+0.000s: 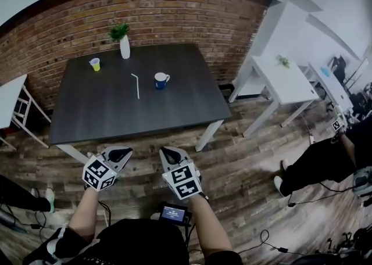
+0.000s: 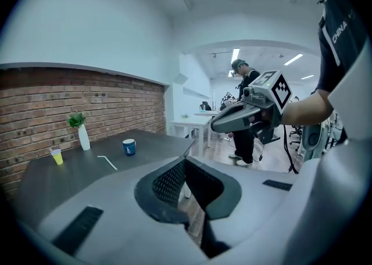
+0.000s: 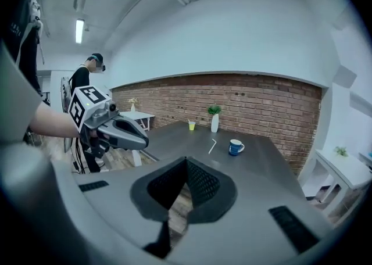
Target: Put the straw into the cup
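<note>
A white bent straw (image 1: 136, 85) lies flat on the dark table (image 1: 116, 118). Just to its right stands a blue mug (image 1: 161, 80). A small yellow cup (image 1: 95, 64) is at the table's far left. My left gripper (image 1: 123, 152) and right gripper (image 1: 167, 152) hang side by side over the wooden floor, short of the table's near edge. Both are shut and hold nothing. The left gripper view has the straw (image 2: 107, 162) and mug (image 2: 129, 147) far ahead of its closed jaws (image 2: 185, 159). From the right gripper (image 3: 186, 160), the straw (image 3: 213, 146) and mug (image 3: 235, 147) are equally distant.
A white vase with a green plant (image 1: 124, 46) stands at the table's back, in front of a brick wall. White tables (image 1: 279, 78) stand to the right and another (image 1: 11, 104) to the left. A person's legs (image 1: 314, 162) and cables lie on the floor at right.
</note>
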Tool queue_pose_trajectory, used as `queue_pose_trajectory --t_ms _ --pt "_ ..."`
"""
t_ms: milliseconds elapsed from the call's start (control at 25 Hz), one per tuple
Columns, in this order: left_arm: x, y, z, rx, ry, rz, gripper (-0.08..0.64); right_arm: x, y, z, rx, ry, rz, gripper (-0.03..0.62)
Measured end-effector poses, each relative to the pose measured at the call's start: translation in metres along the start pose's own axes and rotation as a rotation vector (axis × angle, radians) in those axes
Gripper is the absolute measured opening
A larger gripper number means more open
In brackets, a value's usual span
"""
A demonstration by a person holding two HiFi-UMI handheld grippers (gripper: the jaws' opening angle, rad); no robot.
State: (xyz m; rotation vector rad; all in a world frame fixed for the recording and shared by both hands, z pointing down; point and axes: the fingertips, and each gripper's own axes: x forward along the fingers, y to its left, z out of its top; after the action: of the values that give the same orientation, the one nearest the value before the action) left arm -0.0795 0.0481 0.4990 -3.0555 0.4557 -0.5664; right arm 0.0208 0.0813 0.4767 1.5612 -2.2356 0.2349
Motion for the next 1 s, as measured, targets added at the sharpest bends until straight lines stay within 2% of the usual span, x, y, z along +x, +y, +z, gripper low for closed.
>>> queue_pose_trajectory --t_ms 200,400,560,1000 --pt "0.038 0.030 0.008 -0.024 0.030 0.033 0.003 0.032 -0.048 0.005 0.015 0.008 0.044 -0.009" --pt "0.064 0.076 -0.001 -0.072 0.050 0.067 0.003 0.076 -0.071 0.009 0.014 0.034 0.081 -0.009" --pt "0.094 0.119 -0.015 -0.105 0.063 0.067 0.003 0.119 -0.095 0.009 0.013 0.046 0.084 -0.008" --pt "0.179 0.294 -0.006 -0.164 0.074 0.045 0.003 0.268 -0.196 0.064 0.042 0.085 0.030 -0.009"
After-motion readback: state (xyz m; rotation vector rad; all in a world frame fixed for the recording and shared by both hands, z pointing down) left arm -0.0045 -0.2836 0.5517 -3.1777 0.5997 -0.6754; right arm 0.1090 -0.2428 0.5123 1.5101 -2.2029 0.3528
